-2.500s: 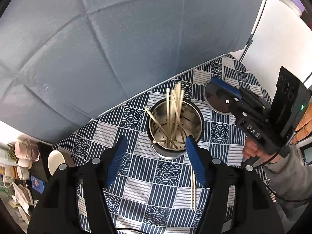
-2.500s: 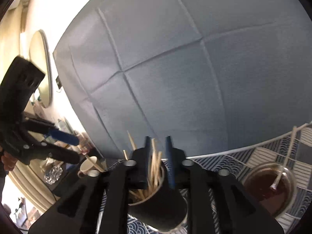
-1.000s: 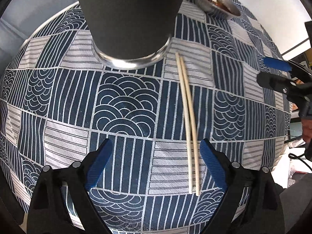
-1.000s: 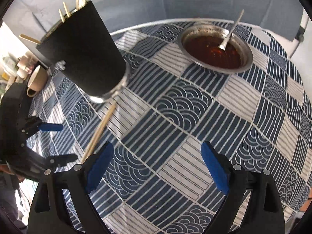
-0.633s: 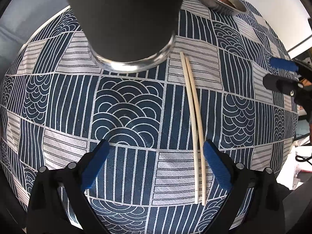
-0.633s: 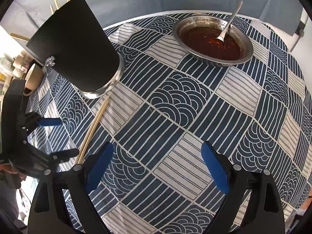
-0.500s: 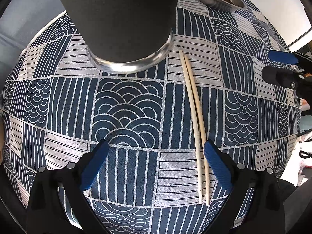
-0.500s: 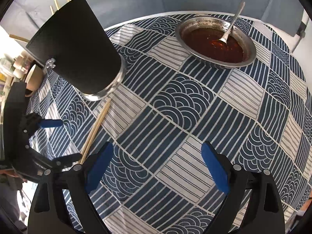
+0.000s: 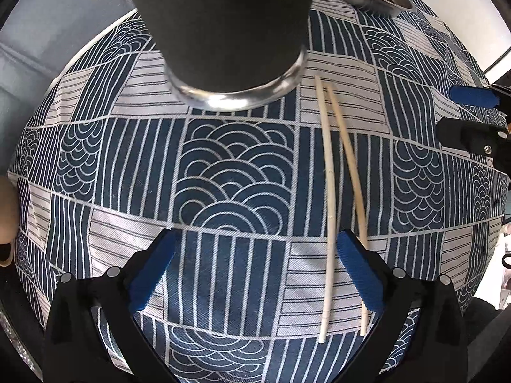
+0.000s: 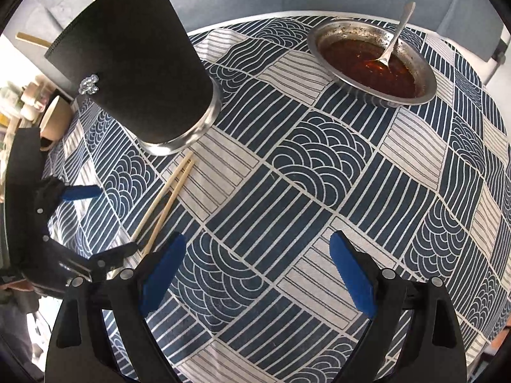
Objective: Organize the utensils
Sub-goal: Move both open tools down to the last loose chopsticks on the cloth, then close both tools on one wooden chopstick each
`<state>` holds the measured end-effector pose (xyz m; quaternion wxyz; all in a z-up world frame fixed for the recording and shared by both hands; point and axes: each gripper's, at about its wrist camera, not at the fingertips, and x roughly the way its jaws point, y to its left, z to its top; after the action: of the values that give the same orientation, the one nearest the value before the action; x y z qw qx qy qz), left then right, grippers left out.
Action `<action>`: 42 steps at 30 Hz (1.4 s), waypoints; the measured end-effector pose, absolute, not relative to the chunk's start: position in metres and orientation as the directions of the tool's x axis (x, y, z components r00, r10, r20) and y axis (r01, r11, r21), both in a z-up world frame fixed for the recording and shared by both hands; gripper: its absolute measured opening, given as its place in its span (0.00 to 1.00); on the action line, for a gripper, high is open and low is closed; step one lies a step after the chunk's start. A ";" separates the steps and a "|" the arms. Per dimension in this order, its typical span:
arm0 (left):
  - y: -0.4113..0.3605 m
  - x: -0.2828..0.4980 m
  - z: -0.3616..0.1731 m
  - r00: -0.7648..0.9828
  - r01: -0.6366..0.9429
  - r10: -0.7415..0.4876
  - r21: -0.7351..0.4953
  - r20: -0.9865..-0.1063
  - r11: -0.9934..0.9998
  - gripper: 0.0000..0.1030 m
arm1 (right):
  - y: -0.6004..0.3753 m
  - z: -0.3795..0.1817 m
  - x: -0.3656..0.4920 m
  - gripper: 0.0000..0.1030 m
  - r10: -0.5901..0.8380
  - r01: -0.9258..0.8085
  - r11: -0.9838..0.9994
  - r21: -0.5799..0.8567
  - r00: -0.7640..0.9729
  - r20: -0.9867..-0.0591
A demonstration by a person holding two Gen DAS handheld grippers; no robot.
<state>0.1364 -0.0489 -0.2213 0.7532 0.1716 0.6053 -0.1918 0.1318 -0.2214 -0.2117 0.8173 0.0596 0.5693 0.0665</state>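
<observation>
The left gripper (image 9: 255, 268) is hanging over the chopsticks (image 9: 330, 191) at the frame's lower right, jaws just opened wide, one stick between them, untouched. Others are standing in the black holder (image 9: 223, 25) above; the right gripper (image 10: 255, 271) is waiting wide, empty.

Both views are bright, lit by soft daylight, with blown-out white patches at the upper right of the left wrist view and the left edge of the right wrist view. Fisheye bulge bends the patterned cloth (image 9: 236, 172) toward the dark corners. A faint shadow lies beneath the left tool (image 9: 255, 239). The holder's steel rim (image 9: 236, 99) glints, slightly soft
</observation>
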 end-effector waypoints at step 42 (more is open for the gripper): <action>-0.033 0.110 -0.172 0.124 0.459 -0.120 -0.050 -0.985 0.887 0.07 | -0.141 -0.218 0.118 0.08 0.077 -0.224 0.974 0.015 0.271 -0.960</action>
<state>0.1096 -0.0330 -0.1723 0.7376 0.1341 0.6320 -0.1961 0.1185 -0.1413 -0.2176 0.7946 -0.0619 0.5964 0.0947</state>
